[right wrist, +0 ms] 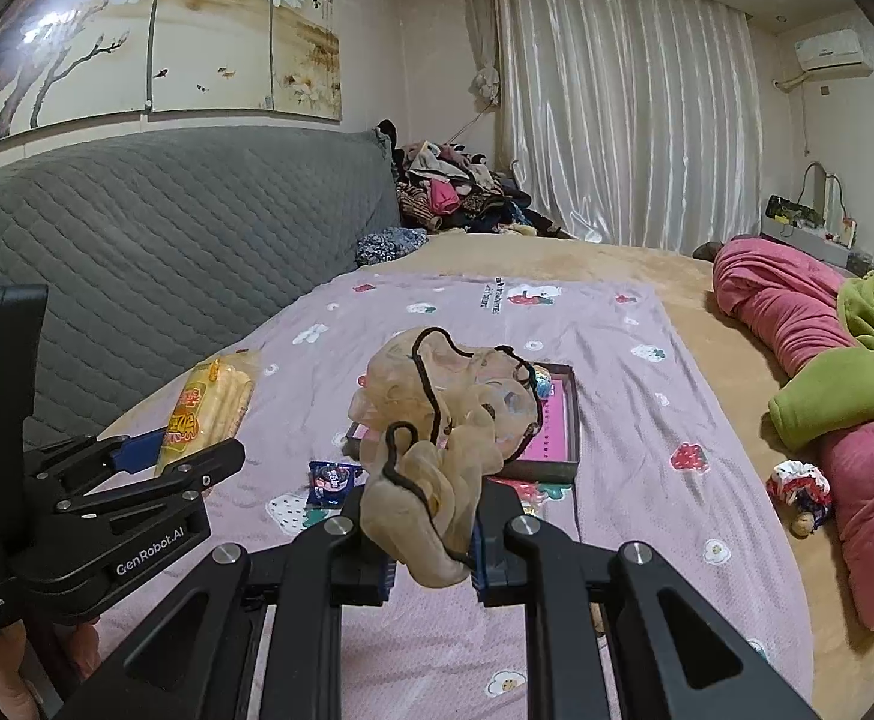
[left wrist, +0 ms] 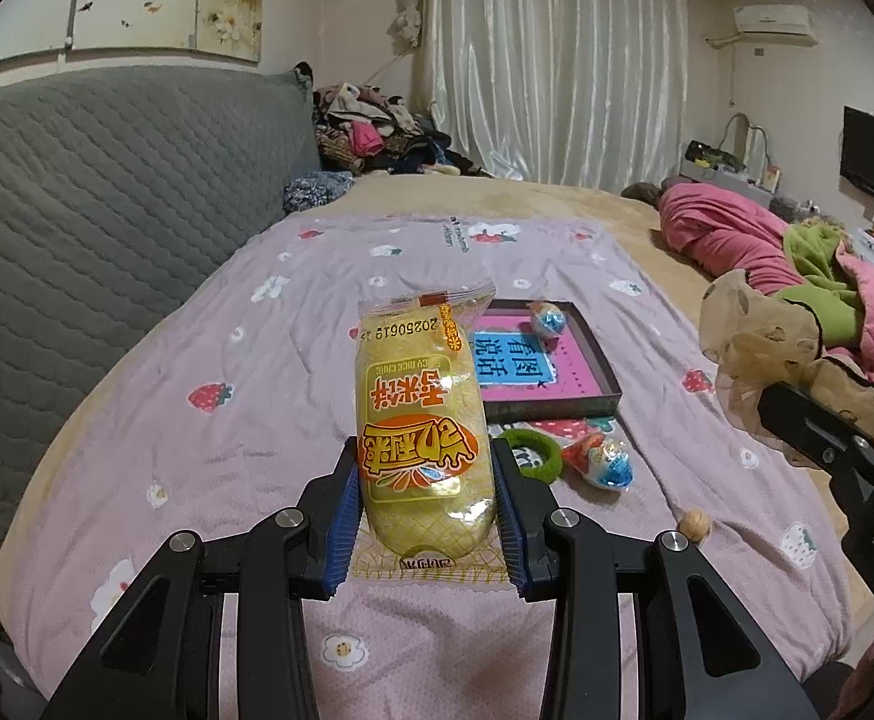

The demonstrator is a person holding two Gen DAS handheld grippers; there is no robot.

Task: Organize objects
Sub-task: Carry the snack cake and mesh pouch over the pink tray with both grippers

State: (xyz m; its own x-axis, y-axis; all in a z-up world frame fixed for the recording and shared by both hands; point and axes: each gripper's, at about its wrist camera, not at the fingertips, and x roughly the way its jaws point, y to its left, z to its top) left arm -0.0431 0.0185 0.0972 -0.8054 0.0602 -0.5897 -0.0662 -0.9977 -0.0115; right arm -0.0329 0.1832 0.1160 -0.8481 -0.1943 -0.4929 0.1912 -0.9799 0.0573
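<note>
1. the bed's lilac strawberry sheet (left wrist: 209,324) fills my view under both tools, with the grey quilted headboard (left wrist: 77,192) along its left edge and a pink quilt (right wrist: 797,324) bunched along the right; the widest bare stretch of sheet lies to the left of the tray.
2. the shallow dark tray (left wrist: 608,387), pink inside, lies flat mid-sheet ahead of me, one foil candy (left wrist: 548,318) in its far corner.
3. my left gripper (left wrist: 428,516) is clamped on the yellow rice cake packet (left wrist: 422,420), blue pads pressing both sides, packet standing up above the sheet.
4. my right gripper (right wrist: 431,552) is pinched on the beige scrunchie (right wrist: 449,414), which billows up and hides much of the tray.
5. near the tray's front edge: a green hair ring (left wrist: 530,453), a second foil candy (left wrist: 605,462) beside it, a small blue sachet (right wrist: 332,483).
6. a small wooden bead (left wrist: 694,525) sits alone to the right.
</note>
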